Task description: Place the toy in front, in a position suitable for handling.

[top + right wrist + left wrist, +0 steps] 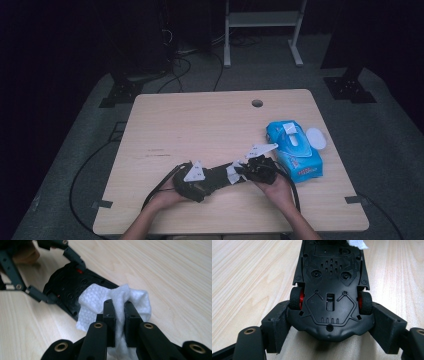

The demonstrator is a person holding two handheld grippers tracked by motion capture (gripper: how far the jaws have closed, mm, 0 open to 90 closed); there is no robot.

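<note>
Blue wipes pack [295,150] at table [200,120] right edge, lid flipped open. Left gripper [329,322] clamps upside-down black toy car [330,277] across its end; right gripper [119,312] pinches white wipe [100,300] against car's underside

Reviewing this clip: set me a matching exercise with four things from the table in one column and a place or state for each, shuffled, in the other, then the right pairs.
Things:
1. toy car
2. white wipe
3. blue wipe pack
4. cable hole

Places or states:
A. pinched between the jaws of the right gripper
B. lying at the table's right edge, lid flipped open
C. upside down, clamped at the sides by the left gripper
D. in the tabletop near its far edge

Pairs: 1-C, 2-A, 3-B, 4-D
</note>
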